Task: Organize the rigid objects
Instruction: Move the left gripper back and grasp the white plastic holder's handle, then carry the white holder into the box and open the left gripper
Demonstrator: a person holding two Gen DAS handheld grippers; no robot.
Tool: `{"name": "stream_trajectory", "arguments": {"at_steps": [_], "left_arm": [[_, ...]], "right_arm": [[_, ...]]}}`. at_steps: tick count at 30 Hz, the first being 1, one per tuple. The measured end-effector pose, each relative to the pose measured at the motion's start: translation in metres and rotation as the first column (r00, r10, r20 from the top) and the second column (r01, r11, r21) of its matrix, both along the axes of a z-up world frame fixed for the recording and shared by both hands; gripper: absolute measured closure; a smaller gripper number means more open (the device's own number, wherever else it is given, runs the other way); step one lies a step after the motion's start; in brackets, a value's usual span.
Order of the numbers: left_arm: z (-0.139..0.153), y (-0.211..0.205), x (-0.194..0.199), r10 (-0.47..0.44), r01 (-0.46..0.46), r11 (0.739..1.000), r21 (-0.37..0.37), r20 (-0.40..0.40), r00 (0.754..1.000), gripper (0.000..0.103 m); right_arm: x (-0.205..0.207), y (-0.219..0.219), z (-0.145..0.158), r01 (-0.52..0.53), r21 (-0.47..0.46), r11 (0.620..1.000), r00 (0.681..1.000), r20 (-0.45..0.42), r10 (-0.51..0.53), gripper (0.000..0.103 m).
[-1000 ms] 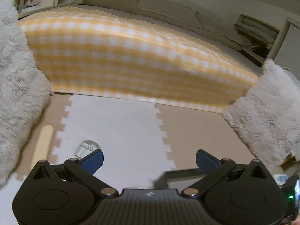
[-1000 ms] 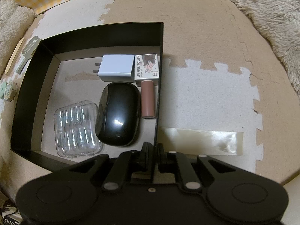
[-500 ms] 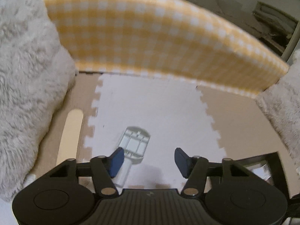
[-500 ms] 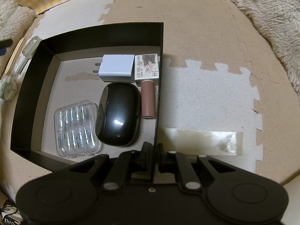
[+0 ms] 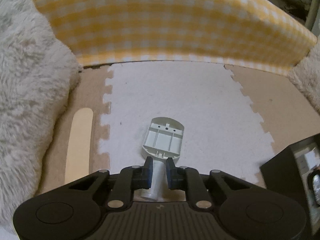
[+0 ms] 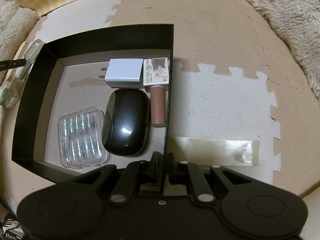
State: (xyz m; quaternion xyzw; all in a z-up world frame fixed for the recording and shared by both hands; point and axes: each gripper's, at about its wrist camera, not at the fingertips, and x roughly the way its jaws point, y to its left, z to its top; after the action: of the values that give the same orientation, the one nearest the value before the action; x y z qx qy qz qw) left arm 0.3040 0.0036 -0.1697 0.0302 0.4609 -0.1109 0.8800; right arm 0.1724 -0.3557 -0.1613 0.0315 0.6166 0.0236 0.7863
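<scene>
My left gripper is shut on the handle of a pale green plastic tool that lies on the white foam mat. The same tool shows at the far left of the right wrist view, outside the black box. My right gripper is shut on the box's right wall near its front corner. Inside the box lie a white charger, a UV gel polish carton, a brown tube, a black mouse and a clear case.
A wooden stick lies left of the tool on the tan mat. A round green item sits left of the box. Fluffy rugs flank both sides; a yellow checked mattress is ahead. A tape strip lies right of the box.
My left gripper has tilted down, moved forward over the pale green tool and closed on its handle. The right gripper and the box have not moved.
</scene>
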Motion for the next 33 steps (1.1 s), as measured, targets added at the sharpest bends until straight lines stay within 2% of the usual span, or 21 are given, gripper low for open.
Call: {"name": "stream_trajectory", "arguments": {"at_steps": [3,11,19,25,33], "left_arm": [[-0.002,-0.003,0.002,-0.017,0.017,1.0,0.02,-0.005,1.0,0.081],[-0.014,-0.009,0.007,-0.041,0.043,0.996,0.076,-0.034,0.999,0.079],[-0.012,-0.002,0.007,0.037,-0.038,0.999,-0.024,-0.049,0.998,0.082],[-0.003,-0.003,-0.002,0.104,-0.11,0.986,-0.126,-0.055,0.993,0.083],[0.032,-0.02,-0.023,0.094,-0.09,0.972,-0.216,0.009,0.995,0.083]], "right_arm": [[0.001,-0.001,0.0,0.002,0.003,1.0,1.0,0.001,-0.002,0.092],[0.0,-0.002,-0.001,0.003,0.003,1.0,1.0,0.001,-0.003,0.092],[0.0,-0.002,-0.001,0.003,0.003,1.0,1.0,0.001,-0.003,0.092],[0.001,-0.002,-0.001,0.002,0.002,1.0,1.0,0.001,-0.002,0.092],[0.0,0.0,-0.002,0.001,0.0,1.0,1.0,0.003,-0.001,0.092]]}}
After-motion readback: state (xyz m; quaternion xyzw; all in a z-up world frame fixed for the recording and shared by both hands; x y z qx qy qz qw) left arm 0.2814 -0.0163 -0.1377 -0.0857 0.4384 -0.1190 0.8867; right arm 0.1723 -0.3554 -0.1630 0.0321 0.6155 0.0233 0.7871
